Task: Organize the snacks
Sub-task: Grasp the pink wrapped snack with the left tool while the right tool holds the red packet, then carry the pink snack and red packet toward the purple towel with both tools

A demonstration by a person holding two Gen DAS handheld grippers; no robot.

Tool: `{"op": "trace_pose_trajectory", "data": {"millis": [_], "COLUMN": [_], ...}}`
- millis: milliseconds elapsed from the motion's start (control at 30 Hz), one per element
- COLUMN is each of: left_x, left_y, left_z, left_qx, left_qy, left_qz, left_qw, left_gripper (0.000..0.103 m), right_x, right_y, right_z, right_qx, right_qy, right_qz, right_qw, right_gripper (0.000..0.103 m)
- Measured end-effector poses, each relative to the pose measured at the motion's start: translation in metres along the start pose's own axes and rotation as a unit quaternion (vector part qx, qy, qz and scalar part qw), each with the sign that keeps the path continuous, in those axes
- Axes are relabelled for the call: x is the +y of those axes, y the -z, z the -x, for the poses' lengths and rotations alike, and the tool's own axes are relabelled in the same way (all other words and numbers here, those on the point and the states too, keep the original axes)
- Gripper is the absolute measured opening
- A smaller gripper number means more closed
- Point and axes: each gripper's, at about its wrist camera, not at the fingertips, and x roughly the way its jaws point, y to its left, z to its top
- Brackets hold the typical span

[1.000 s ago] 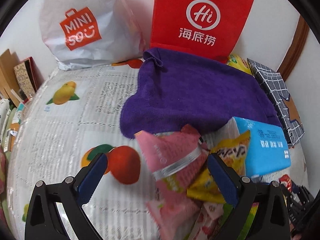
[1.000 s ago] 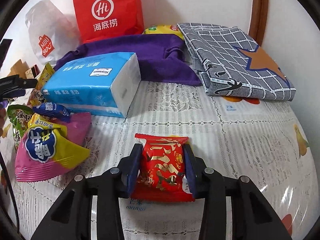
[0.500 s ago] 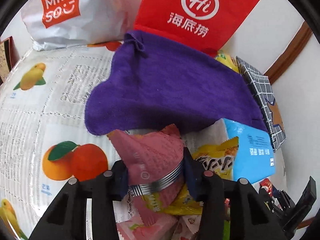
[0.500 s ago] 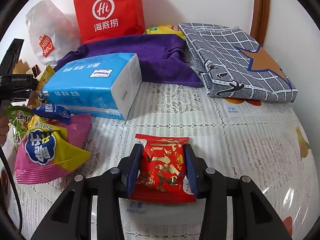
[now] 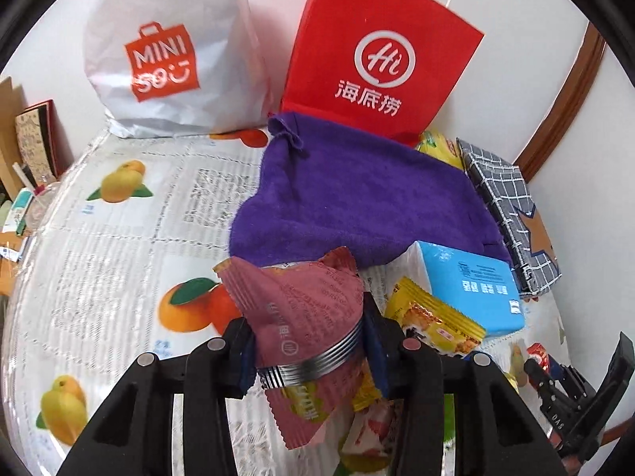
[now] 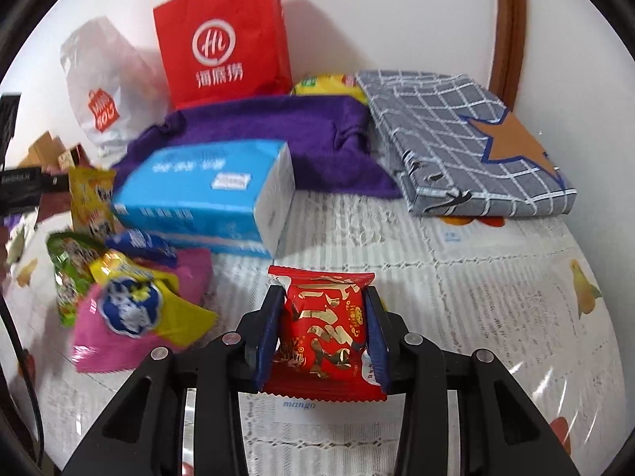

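The pink snack packet (image 5: 301, 317) sits low in the left wrist view, pinched between the left gripper (image 5: 307, 347)'s fingers and held above the surface (image 5: 119, 238). Only the right wrist view shows the red snack packet (image 6: 323, 329), clamped between the right gripper (image 6: 323, 333)'s fingers low at centre.

At 3 o'clock from the pink packet lie a yellow packet (image 5: 432, 317) and the blue tissue pack (image 5: 468, 285). In the right view the snack pile (image 6: 127, 285) lies at 9 o'clock from the red packet, blurred. The purple towel (image 5: 357, 202) spreads at 12 o'clock, its near edge hidden by the pink packet. A checked fabric bundle (image 6: 456, 135) lies at 2 o'clock.

Against the wall stand a red paper bag (image 5: 381, 63) and a white plastic bag (image 5: 166, 51); I cannot tell their contents.
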Motion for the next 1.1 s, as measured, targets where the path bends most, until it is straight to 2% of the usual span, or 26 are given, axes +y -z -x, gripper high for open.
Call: {"op": "trace_pose_trajectory", "data": {"millis": [333, 567, 867, 1100], "left_x": [-0.001, -0.006, -0.009, -0.030], "left_y": [0.021, 0.034, 0.043, 0.049], "left_z": [0.045, 0.066, 0.095, 0.105], "left_qx": [-0.031, -0.045, -0.066, -0.072], "left_qy": [0.002, 0.003, 0.006, 0.021], "left_qz": [-0.008, -0.012, -0.016, -0.036], "left_qw": [0.9995, 0.9989, 0.9976, 0.9966], "left_gripper": [0.042, 0.042, 0.042, 0.042], "right_x": [0.001, 0.015, 0.027, 0.033], "right_y": [0.000, -0.001, -0.002, -0.003], "right_z": [0.028, 0.046, 0.065, 0.071], "right_qx": [-0.025, -0.037, -0.045, -0.040], "right_qy": [0.022, 0.029, 0.024, 0.008], "right_qz": [-0.020, 0.001, 0.012, 0.012], "right_qw": [0.999, 0.999, 0.999, 0.999], "right_gripper": [0.040, 0.040, 0.040, 0.040]}}
